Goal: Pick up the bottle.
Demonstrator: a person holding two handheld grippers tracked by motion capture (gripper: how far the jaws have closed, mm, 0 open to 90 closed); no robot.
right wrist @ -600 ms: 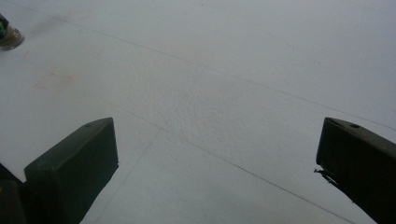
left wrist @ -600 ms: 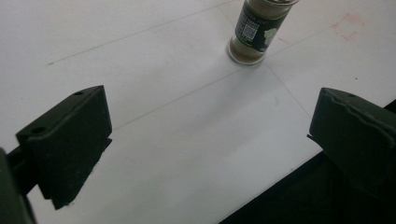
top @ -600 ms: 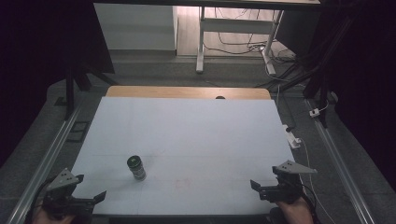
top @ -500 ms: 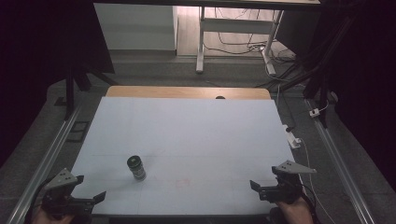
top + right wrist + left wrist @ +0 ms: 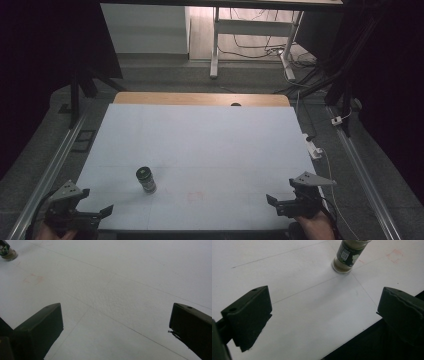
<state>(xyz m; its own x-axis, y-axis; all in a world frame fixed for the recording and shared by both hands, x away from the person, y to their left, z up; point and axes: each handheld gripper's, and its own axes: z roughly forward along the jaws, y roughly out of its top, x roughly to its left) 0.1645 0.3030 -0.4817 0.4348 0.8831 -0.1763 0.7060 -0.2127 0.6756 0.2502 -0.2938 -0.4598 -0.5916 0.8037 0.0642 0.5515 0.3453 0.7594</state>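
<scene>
While almost nothing has changed since a moment ago, the left gripper [image 5: 75,212] waits at the near left corner with its jaws spread wide and empty, and the small spice jar [image 5: 146,179] stands upright just ahead of it and a little to its right, not touched, so I judge that the reach for it is not yet begun. The right gripper [image 5: 295,202], also wide open and holding nothing, has the jar well apart on its left. The white table [image 5: 210,140] is otherwise bare, and behind it the dark room shows desk legs [image 5: 215,45] and floor cables [image 5: 260,50].
</scene>
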